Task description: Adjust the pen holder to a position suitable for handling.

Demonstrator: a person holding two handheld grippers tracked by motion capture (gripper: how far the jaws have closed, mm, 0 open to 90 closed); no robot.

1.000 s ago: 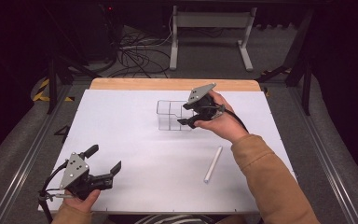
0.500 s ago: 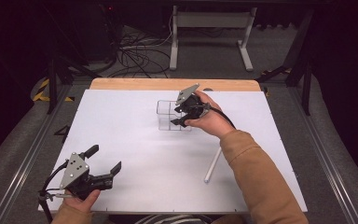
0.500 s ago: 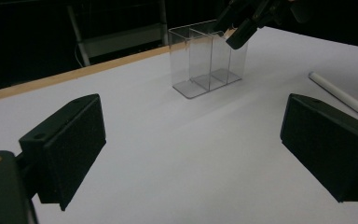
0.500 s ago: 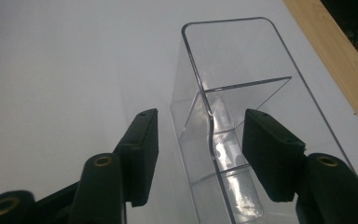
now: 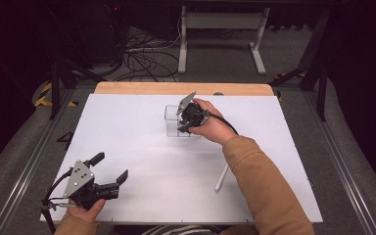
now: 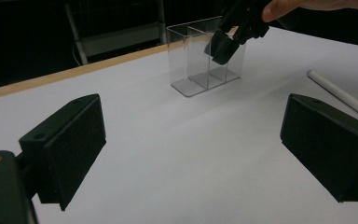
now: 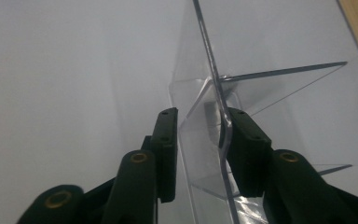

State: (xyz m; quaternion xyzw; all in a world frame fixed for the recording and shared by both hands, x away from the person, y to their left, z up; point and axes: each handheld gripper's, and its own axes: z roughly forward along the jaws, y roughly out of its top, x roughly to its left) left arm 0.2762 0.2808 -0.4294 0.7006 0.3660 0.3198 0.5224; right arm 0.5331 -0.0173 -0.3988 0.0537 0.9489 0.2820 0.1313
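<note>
A clear two-compartment box (image 5: 172, 120) stands upright on the white table (image 5: 142, 147), toward the back. My right gripper (image 5: 185, 126) reaches down onto its right side. In the right gripper view the right gripper (image 7: 200, 116) straddles one clear wall of the box (image 7: 261, 93); its jaws have just been closing, a gap still shows, and the left pad looks apart from the wall. In the left gripper view the box (image 6: 191, 60) has the right gripper (image 6: 223, 46) at its top. My left gripper (image 5: 110, 166) rests open near the front left edge with nothing between its fingers (image 6: 70, 149).
A white tube (image 5: 222, 177) lies on the table by the right forearm, also at the right of the left gripper view as a white tube (image 6: 340, 95). A wooden strip (image 5: 186, 88) borders the far edge. Cables and a metal stand are on the floor behind.
The right gripper has moved left and down onto the clear box, and its jaws have narrowed around a wall. The left gripper has stayed where it was.
</note>
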